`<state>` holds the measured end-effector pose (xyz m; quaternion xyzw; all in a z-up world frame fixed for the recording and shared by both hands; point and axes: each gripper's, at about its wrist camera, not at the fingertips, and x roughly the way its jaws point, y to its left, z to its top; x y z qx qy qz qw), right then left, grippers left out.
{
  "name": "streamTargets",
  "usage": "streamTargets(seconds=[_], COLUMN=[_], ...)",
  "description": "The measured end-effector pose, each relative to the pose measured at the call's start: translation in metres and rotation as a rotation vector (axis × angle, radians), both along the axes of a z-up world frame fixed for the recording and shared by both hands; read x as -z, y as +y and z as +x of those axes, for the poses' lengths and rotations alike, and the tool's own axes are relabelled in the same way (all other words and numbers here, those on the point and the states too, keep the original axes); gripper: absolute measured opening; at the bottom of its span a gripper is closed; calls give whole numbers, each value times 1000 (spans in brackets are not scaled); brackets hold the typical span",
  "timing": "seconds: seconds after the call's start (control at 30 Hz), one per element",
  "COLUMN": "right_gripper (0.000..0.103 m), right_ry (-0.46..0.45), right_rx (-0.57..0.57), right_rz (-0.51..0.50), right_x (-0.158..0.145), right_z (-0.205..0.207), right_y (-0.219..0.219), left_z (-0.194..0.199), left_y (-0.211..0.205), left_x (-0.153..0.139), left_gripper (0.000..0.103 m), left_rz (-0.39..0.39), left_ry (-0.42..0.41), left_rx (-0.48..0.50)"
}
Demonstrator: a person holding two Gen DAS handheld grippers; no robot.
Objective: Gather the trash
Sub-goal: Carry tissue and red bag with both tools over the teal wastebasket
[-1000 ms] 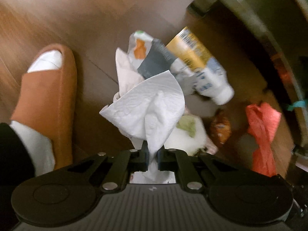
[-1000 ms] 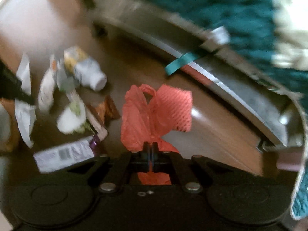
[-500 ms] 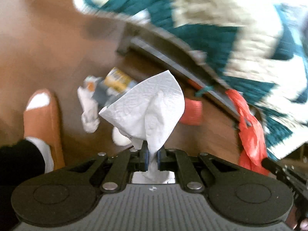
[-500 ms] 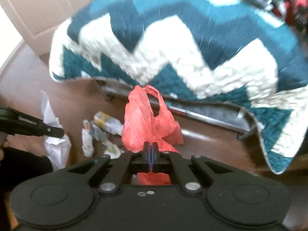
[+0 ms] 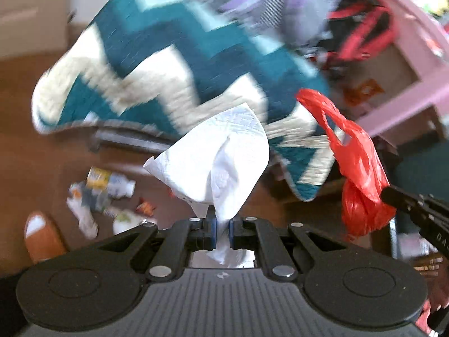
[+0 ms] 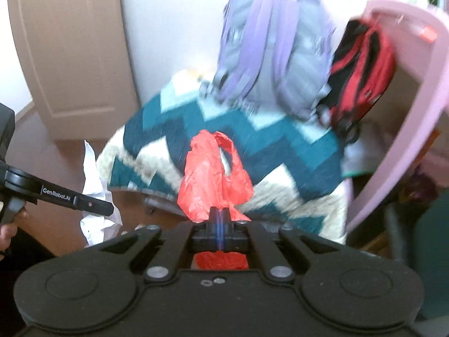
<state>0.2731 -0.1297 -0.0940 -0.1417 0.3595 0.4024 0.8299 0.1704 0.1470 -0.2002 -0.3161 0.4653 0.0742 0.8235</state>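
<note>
My left gripper point(image 5: 222, 230) is shut on a crumpled white paper napkin point(image 5: 216, 163), held high above the floor. My right gripper point(image 6: 220, 219) is shut on a red plastic bag point(image 6: 209, 177) that hangs from its pads. In the left wrist view the red bag point(image 5: 356, 168) and the right gripper's black tip point(image 5: 393, 193) show at the right. The right wrist view shows the left gripper point(image 6: 106, 210) at the left with the napkin point(image 6: 94, 185) around it. A pile of trash stays on the wooden floor far below: a white bottle with a yellow label point(image 5: 109, 182), wrappers point(image 5: 84, 213) and an orange packet point(image 5: 146, 206).
A teal and cream zigzag blanket point(image 5: 174, 64) covers a low bed or couch on a metal frame point(image 5: 132, 140). A purple backpack point(image 6: 269, 47) and a red and black backpack point(image 6: 364, 64) sit on it beside pink furniture point(image 6: 398, 129). A person's orange slipper point(image 5: 42, 238) stands by the trash. A door point(image 6: 67, 53) is at left.
Both grippers have risen well off the floor, carrying the napkin and the red bag. The trash pile has shrunk into the distance and the blanket, backpacks and door have come into view.
</note>
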Motion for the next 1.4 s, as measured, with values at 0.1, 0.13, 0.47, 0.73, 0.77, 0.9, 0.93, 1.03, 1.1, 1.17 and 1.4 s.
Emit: streamTargets(seconds=[0.1, 0.13, 0.47, 0.73, 0.77, 0.9, 0.93, 1.03, 1.1, 1.17, 1.4], right_gripper=[0, 0, 0, 0, 0, 0, 0, 0, 0, 0, 0], right_ry=[-59, -81, -351, -451, -452, -447, -442, -414, -385, -366, -254], right_rx=[34, 44, 192, 354, 379, 463, 483, 534, 562, 590, 639], right_rz=[34, 43, 144, 124, 120, 101, 101, 84, 71, 48, 9], right_x=[-34, -46, -167, -217, -220, -224, -223, -214, -205, -194, -159], right_z=[-1, -1, 3, 29, 35, 55, 58, 73, 84, 90, 126], right_y=[-24, -31, -115, -183, -194, -229, -239, -262, -274, -283, -308], left_z=[6, 8, 60, 112, 117, 145, 152, 173, 186, 197, 238], left_y=[-23, -30, -107, -196, -207, -258, -272, -308, -331, -353, -418], left_x=[-42, -56, -194, -286, -293, -314, -318, -323, -326, -327, -303], left_gripper=[7, 7, 8, 8, 8, 8, 8, 8, 8, 8, 8], left_rz=[50, 70, 204, 293, 293, 283, 278, 265, 254, 251, 255], left_ry=[-81, -108, -343, -485, -495, -525, -529, -545, -549, -549, -498], left_rx=[56, 78, 230, 414, 435, 509, 524, 571, 597, 627, 714])
